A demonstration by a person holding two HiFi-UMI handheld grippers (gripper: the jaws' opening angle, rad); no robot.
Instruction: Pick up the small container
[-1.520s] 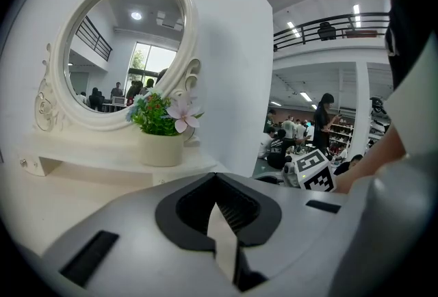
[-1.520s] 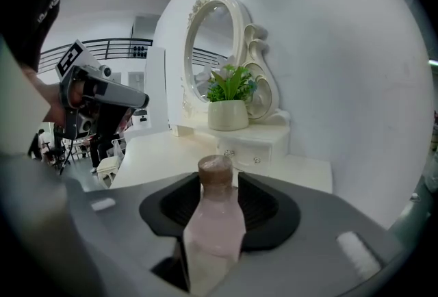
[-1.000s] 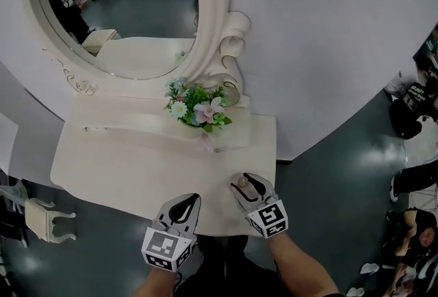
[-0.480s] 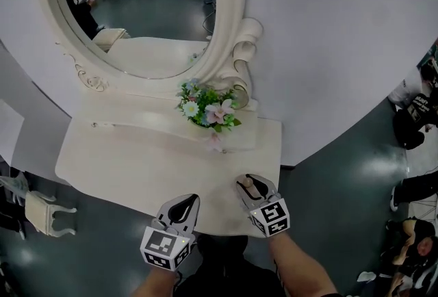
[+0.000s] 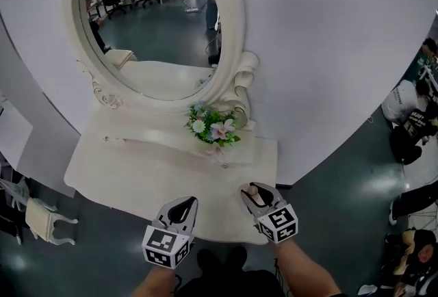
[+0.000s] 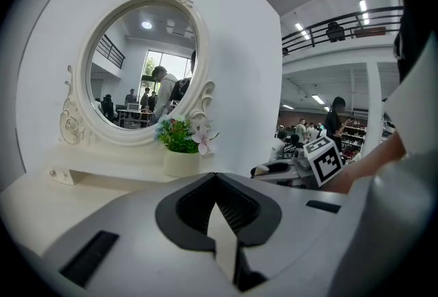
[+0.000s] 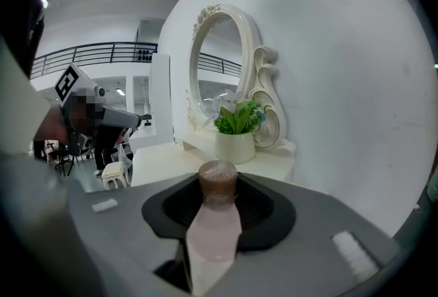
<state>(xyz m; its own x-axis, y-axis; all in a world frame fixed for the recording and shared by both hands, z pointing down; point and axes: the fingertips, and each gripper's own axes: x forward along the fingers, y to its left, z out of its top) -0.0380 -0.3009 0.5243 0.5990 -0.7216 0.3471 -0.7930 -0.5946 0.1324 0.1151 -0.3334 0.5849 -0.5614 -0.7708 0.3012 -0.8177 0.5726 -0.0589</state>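
The right gripper's (image 5: 254,191) fingers (image 7: 270,217), just closed, clamp the small container (image 7: 217,220) over the desk's (image 5: 137,172) front right corner, the left gripper (image 5: 183,205), fingers together and empty, hovers over its front edge, and with the grasp apparently made, a steady lift comes next.

the mirror (image 5: 157,22) stands at the back of the counter (image 5: 130,172), against the wall (image 5: 328,49). the flower pot (image 5: 213,131) sits on the rear ledge, before the mirror's right foot. the left tool (image 5: 183,201) and right tool (image 5: 250,189) are side by side over the near edge. the small container (image 5: 252,190) stands between the right tool's jaws, seemingly clear of the counter. a stool (image 5: 44,220) stands on the floor (image 5: 342,186), left of the counter.
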